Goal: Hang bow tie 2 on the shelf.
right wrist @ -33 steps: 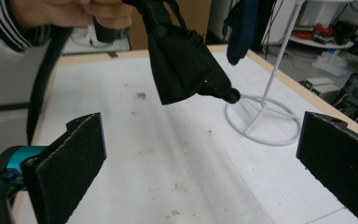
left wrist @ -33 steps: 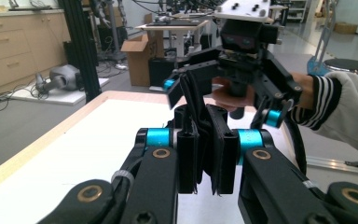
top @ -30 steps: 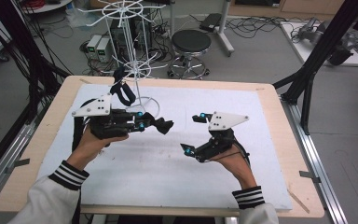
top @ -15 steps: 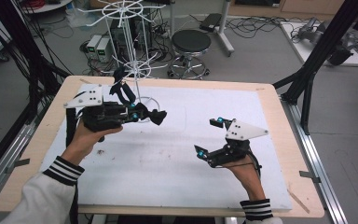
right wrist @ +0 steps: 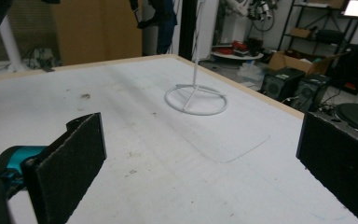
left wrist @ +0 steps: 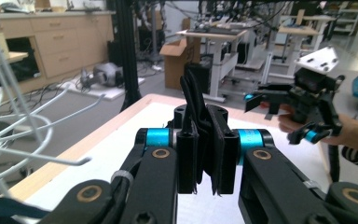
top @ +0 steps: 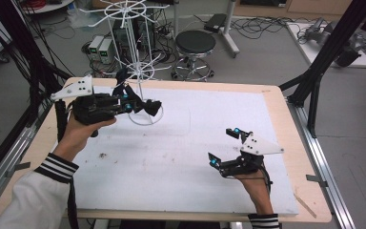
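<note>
Left gripper (top: pixel 151 107): fingers clenched on black strap (left wrist: pixel 196 109), thin folded piece standing up between pads; held above desk (top: pixel 181 191), just beside white wire rack (top: pixel 136 71). Rack: ring base (right wrist: pixel 196 99) on white desk surface, upright pole, wire hooks at two levels. Right gripper (top: pixel 225 145): fingers released, spread wide, nothing between; low over desk near right front, well apart from rack. Striped sleeves at bottom edge.

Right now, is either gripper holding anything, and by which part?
The left gripper is shut on a black strap, pinched near its lower end, the rest sticking up above the jaws. The right gripper stands open with nothing between its jaws.
</note>
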